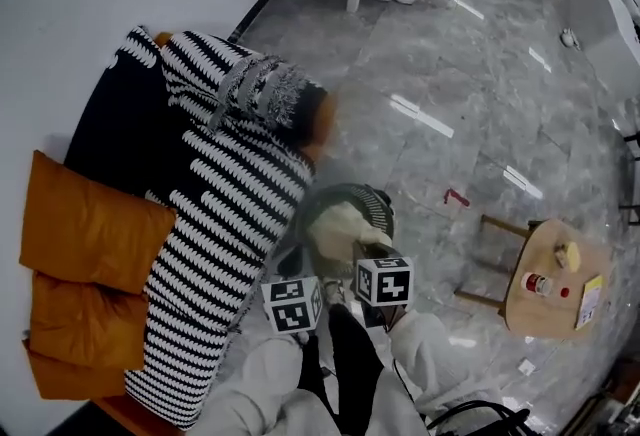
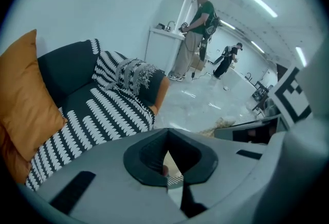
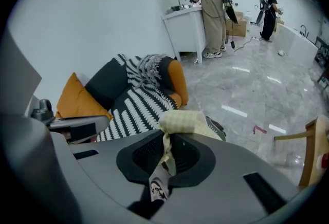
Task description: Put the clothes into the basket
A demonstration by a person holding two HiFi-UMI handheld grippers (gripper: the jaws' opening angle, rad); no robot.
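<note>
Two grips | left gripper (image 2: 172, 178) and right gripper (image 3: 163, 166) were each clamped on the pale checked garment (image 1: 345, 232) | garment hung over the dark basket (image 1: 381, 196), lower centre of head view | best to sink the cloth inside the rim, then release together | basket interior was hidden; left pinch was hard to read.

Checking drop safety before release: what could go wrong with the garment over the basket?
The right gripper pinches only a thin strip of the checked garment, so it may slip early. The bundle hangs over the basket near rim beside the sofa; it could drape outside.
</note>
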